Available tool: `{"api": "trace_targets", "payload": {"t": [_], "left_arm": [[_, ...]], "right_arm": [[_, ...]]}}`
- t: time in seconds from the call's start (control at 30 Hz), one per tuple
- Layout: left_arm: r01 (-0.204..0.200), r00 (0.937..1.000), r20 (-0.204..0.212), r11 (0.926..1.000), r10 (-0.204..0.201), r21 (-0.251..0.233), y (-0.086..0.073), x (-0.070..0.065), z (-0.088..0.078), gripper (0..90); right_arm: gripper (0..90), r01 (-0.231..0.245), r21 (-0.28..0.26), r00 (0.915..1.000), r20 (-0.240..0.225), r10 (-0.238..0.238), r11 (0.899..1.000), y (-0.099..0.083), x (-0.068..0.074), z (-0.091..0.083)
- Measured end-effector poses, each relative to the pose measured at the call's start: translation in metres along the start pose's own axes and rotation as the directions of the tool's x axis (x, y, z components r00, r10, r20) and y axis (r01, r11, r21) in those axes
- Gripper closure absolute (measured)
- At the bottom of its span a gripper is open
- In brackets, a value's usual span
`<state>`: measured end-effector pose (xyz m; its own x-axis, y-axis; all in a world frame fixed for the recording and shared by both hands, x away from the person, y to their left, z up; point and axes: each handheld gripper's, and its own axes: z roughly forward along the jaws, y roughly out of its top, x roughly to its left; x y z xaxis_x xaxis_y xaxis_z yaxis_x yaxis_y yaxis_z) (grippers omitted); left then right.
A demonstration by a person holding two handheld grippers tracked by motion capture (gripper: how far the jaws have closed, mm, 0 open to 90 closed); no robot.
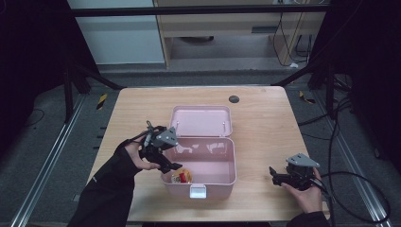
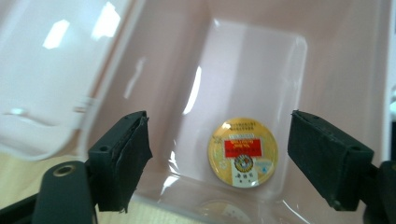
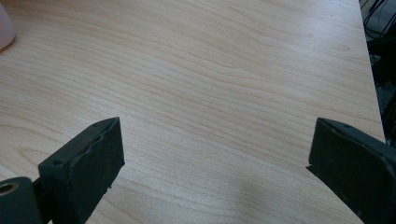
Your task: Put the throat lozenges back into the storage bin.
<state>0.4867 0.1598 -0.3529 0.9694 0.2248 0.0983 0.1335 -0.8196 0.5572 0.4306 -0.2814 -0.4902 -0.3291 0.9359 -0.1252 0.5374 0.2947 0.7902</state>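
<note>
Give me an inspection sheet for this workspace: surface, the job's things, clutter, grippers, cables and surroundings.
Surface: light wooden table, with a dark round spot near the far edge.
Job's things: pink box, its lid open toward the far side; round yellow and red tin lying flat on the box floor at the near left corner.
Clutter: nothing seen.
Grippers: left gripper above the tin, jaws apart, nothing between the pads; right gripper open, low over bare table.
Cables: black cable looping off the right gripper.
Surroundings: dark frame, grey floor, wooden cabinet behind.
</note>
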Motion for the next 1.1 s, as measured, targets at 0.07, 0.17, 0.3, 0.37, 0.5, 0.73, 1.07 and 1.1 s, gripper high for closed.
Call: {"api": "trace_targets", "payload": {"t": [0.07,0.17,0.3,0.37,0.5,0.73,1.07,1.1], "left_arm": [[0.027,0.9987,-0.041,0.9984,-0.029,-0.050,-0.002,0.000,-0.013,21.8],[0.066,0.9927,-0.094,0.9930,-0.075,-0.099,-0.007,0.000,-0.025,22.3],[0.123,0.9809,-0.131,0.9796,-0.144,-0.159,-0.018,0.000,-0.036,22.5],[0.155,0.9699,-0.157,0.9699,-0.186,-0.187,-0.026,0.000,-0.040,22.5],[0.230,0.9326,-0.214,0.9356,-0.291,-0.268,-0.046,0.000,-0.047,22.8],[0.330,0.8541,-0.281,0.8734,-0.438,-0.358,-0.085,-0.003,-0.048,22.7],[0.448,0.6964,-0.343,0.7550,-0.631,-0.479,-0.139,-0.012,-0.032,22.2],[0.455,0.6878,-0.336,0.7428,-0.644,-0.491,-0.144,-0.013,-0.030,21.8]], "right_arm": [[3.6,-0.002,0.002,1.0000,0.002,0.002,1.000,0.000,0.000,0.000],[3.7,0.000,0.002,1.0000,0.004,0.000,1.000,0.000,0.000,-0.001],[3.6,0.002,0.002,1.0000,0.004,-0.002,1.000,0.000,0.000,-0.001],[3.6,0.002,0.003,1.0000,0.006,-0.002,1.000,0.000,-0.001,-0.001],[3.6,0.005,0.002,1.0000,0.007,-0.005,1.000,-0.001,-0.001,-0.001],[3.6,-0.002,0.006,1.0000,0.007,0.002,1.000,-0.001,0.000,-0.001],[3.5,0.004,0.012,1.0000,0.008,-0.004,1.000,-0.001,0.000,-0.001],[3.5,0.003,0.013,1.0000,0.008,-0.004,1.000,-0.001,0.000,-0.001]]}}
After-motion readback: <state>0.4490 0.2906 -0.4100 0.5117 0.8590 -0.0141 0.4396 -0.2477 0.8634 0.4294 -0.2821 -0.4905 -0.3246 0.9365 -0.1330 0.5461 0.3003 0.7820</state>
